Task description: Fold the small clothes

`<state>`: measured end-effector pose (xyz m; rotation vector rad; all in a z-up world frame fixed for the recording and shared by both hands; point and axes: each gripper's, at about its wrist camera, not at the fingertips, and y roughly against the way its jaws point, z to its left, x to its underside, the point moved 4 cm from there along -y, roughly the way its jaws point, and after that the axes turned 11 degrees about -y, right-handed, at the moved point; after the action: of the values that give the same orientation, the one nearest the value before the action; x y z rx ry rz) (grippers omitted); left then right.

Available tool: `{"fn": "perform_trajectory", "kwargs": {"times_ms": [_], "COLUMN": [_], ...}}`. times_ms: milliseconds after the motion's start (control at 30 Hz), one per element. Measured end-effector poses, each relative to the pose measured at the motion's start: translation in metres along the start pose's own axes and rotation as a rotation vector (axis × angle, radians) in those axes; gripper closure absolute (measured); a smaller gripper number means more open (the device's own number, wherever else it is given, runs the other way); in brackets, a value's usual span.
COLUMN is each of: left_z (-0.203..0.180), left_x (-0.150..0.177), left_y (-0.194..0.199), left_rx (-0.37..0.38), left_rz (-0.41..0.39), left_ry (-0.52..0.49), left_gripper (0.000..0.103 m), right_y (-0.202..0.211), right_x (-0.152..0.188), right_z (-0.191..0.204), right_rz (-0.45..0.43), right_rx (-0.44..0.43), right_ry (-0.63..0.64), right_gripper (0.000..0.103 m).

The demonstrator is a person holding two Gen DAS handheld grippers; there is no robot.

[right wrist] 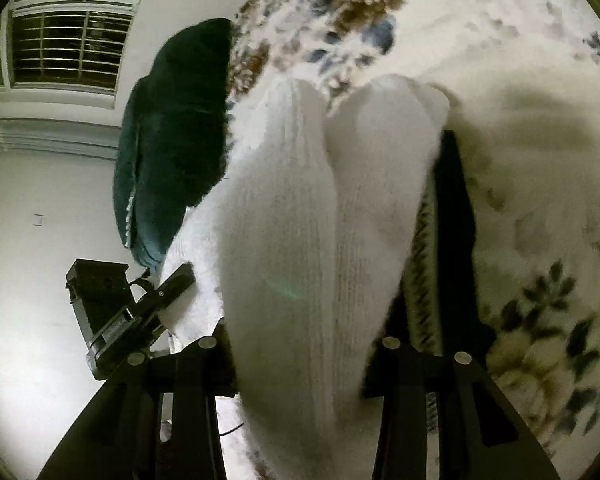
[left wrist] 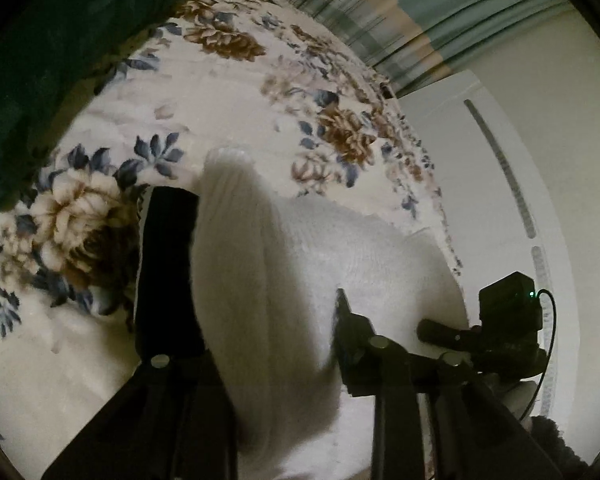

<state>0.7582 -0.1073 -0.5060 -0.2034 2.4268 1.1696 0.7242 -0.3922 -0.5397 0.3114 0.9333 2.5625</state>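
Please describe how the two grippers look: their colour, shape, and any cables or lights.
Both are matte black. The left gripper has flat, rectangular fingers joined by silver round pivots. The right gripper has the same build. Its boxy black body shows a small green light and a thin black cable in the left wrist view.

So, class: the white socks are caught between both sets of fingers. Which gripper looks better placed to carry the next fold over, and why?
Probably the right gripper. Both ribbed white socks run lengthwise between its fingers, cuffs ahead over the floral blanket. The left gripper grips only bunched fabric at one side.
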Motion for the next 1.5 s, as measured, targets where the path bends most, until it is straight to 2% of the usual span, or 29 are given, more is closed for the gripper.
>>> {"fn": "perform_trajectory", "kwargs": {"times_ms": [67,100,133,200,300,333,400,467,667,867,1100,1367,1500], "left_z": [-0.002,-0.004,-0.005,-0.007,-0.013,-0.016,-0.026,-0.036,-0.075,-0.125,-0.193,-0.276,-0.313], "left_x": [0.001,0.002,0.002,0.001,0.001,0.002,0.011,0.021,0.046,0.065,0.086,0.120,0.138], "left_y": [-0.002,-0.001,0.000,0.001,0.011,0.014,0.022,0.026,0.039,0.082,0.166,0.270,0.310], "left_rx": [-0.073,-0.115,-0.159,-0.236,-0.407,-0.434,-0.499,-0.554,-0.560,-0.586,-0.629,-0.652,-0.645], "left_rz": [0.014,0.020,0.025,0.025,-0.005,-0.016,-0.012,-0.010,0.011,-0.021,-0.088,-0.156,-0.179], "left_ry": [-0.014,-0.025,-0.032,-0.051,-0.112,-0.126,-0.154,-0.188,-0.221,-0.238,-0.247,-0.281,-0.302], "left_gripper": [0.072,0.062,0.058,0.032,0.007,0.002,0.000,0.000,0.000,0.000,0.000,0.000,0.000], "right_y": [-0.003,-0.002,0.000,0.004,0.017,0.022,0.029,0.036,0.070,0.124,0.199,0.304,0.354], "right_x": [-0.003,-0.002,-0.004,-0.002,0.013,0.021,0.036,0.053,0.106,0.161,0.230,0.335,0.391], "right_z": [-0.003,-0.003,-0.003,0.001,0.015,0.020,0.027,0.031,0.046,0.076,0.128,0.199,0.230], "right_rz": [0.004,0.001,-0.018,-0.067,-0.200,-0.257,-0.338,-0.375,-0.460,-0.518,-0.591,-0.695,-0.742], "right_rx": [0.052,0.095,0.149,0.243,0.486,0.584,0.725,0.787,0.851,0.863,0.850,0.824,0.809], "right_ry": [0.011,0.015,0.015,0.047,0.162,0.200,0.250,0.264,0.270,0.274,0.298,0.345,0.369], "right_gripper": [0.049,0.043,0.038,0.028,0.011,0.001,0.000,0.000,0.000,0.000,0.000,0.000,0.000]}}
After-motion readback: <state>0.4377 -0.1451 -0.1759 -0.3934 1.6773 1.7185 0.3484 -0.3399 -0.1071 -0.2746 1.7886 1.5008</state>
